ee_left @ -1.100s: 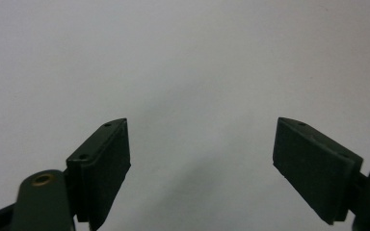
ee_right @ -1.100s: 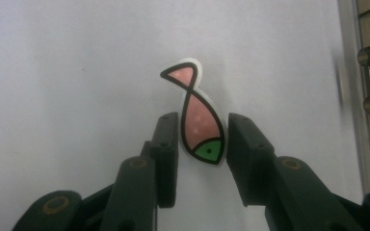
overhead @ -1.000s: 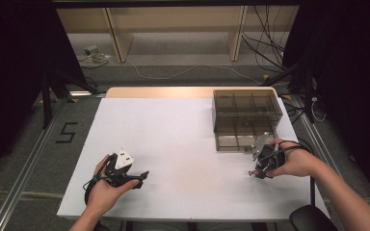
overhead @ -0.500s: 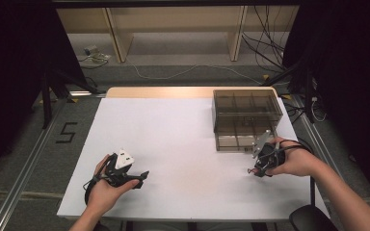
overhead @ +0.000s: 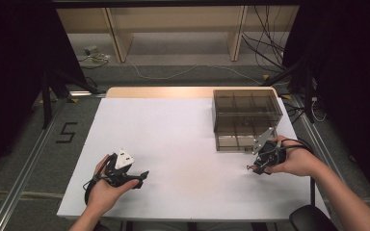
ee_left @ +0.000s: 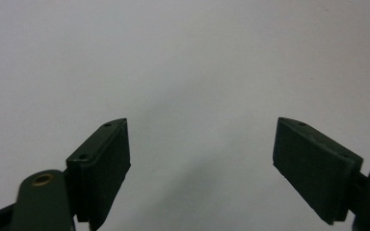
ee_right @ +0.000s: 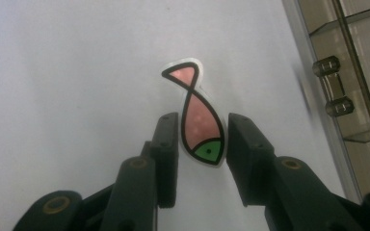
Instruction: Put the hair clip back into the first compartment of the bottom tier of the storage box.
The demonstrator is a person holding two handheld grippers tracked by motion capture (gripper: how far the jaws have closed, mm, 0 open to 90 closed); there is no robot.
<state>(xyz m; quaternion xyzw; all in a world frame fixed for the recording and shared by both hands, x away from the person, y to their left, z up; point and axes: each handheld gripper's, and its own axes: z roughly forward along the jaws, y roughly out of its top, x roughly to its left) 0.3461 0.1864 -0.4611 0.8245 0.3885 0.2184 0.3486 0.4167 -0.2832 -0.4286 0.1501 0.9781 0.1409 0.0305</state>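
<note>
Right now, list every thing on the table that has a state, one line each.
Fish sticker: between the right gripper's jaws, head end toward the gripper.
Right gripper: jaws close on either side of the sticker; contact unclear.
Left gripper: open, nothing between its jaws.
Smoky plastic box: upright, door closed.

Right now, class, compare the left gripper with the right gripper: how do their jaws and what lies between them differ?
The left gripper has its jaws spread wide; the right gripper has them drawn close together. Between the left gripper's jaws lies bare white table; between the right gripper's sits a pink fish-shaped piece with a green head. Both are black, two-jawed and hand-held.
</note>
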